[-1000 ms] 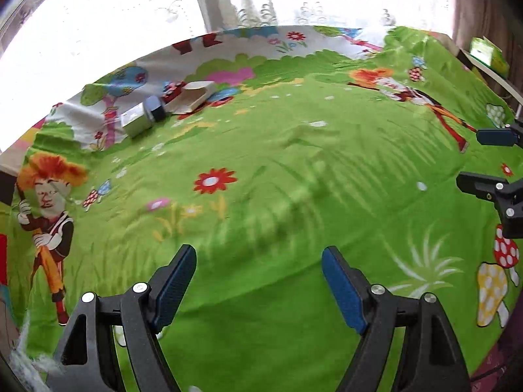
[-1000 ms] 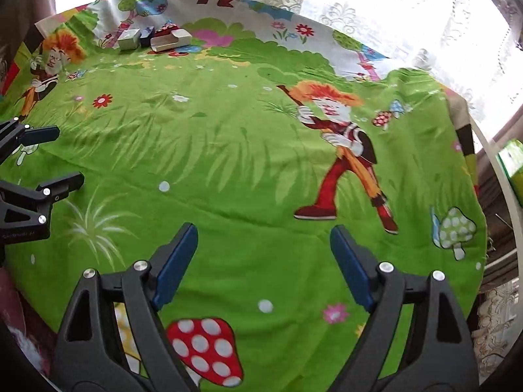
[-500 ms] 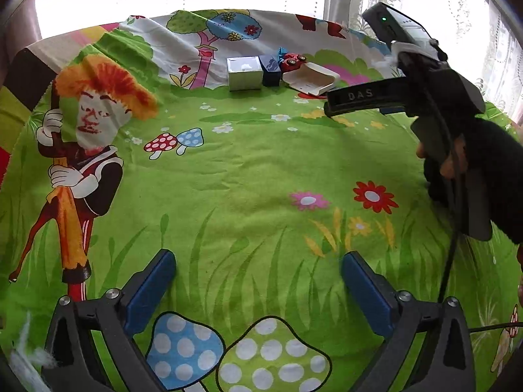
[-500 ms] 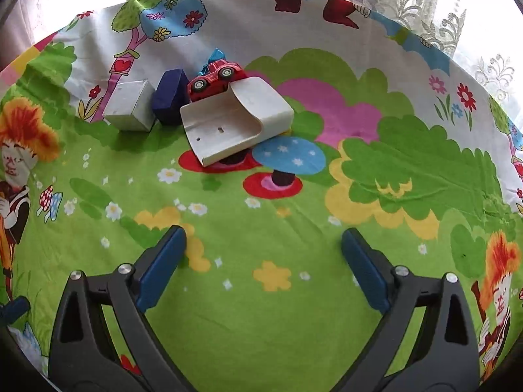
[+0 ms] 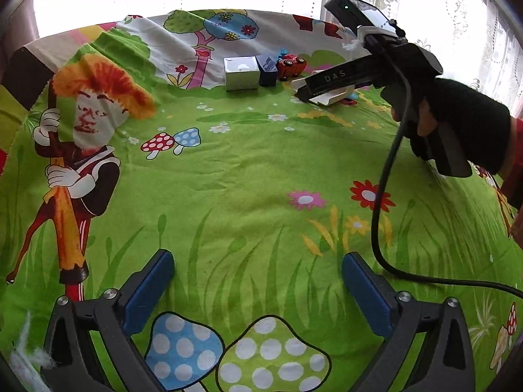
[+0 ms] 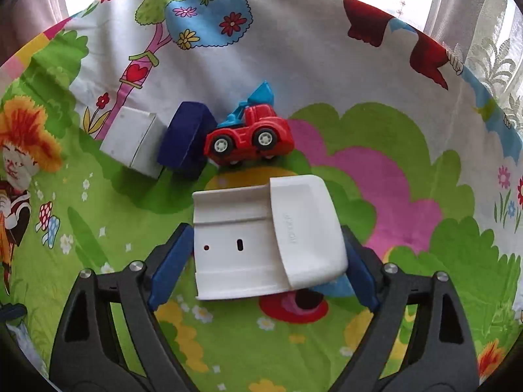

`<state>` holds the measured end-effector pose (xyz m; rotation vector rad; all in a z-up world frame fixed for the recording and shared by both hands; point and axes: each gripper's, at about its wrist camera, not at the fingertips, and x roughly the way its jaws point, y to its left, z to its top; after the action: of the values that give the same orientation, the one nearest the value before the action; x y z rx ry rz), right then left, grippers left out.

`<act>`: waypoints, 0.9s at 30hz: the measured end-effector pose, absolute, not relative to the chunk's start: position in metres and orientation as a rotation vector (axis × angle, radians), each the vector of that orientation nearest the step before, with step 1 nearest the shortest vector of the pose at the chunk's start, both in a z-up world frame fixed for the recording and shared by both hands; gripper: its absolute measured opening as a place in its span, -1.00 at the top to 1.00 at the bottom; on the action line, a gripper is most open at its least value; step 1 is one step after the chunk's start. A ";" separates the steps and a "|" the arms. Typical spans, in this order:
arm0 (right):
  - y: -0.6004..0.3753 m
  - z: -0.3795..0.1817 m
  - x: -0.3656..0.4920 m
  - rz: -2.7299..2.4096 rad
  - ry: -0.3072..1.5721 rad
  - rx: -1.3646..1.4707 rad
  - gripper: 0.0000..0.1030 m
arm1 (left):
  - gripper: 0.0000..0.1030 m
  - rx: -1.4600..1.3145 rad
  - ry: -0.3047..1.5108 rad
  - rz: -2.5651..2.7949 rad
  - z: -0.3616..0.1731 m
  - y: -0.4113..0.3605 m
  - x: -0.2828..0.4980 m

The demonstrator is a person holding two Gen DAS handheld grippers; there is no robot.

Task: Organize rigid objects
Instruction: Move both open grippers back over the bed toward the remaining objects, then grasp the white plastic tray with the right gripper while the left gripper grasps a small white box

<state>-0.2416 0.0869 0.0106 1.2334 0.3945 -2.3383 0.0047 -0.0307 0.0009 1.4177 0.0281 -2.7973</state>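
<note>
We see the white plastic holder [image 6: 261, 238] lying flat on the cartoon-print cloth [image 6: 376, 343], between the blue pads of the right hand-held gripper [image 6: 264, 258], whose jaws are closing around it; whether the pads press it yet we cannot tell. Just beyond it stands a red toy truck [image 6: 248, 140], then a dark blue block [image 6: 184, 138] and a white box [image 6: 134, 140] in a row. Our left hand-held gripper [image 5: 258, 289] hangs wide apart over bare cloth, holding nothing
</note>
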 end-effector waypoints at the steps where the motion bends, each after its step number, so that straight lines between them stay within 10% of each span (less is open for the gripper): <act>1: 0.092 0.010 -0.225 -2.340 0.426 1.219 -0.73 | -1.00 1.418 0.026 -2.797 0.001 -0.030 0.004; 27: 0.209 0.013 -0.092 -2.514 0.230 1.244 -0.74 | -0.89 1.354 -0.029 -2.635 -0.003 -0.047 -0.238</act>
<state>-0.0916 0.2089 0.0135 1.2441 0.2299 -2.5139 -0.2377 -0.0470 -0.0029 1.3539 -0.0291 -2.6346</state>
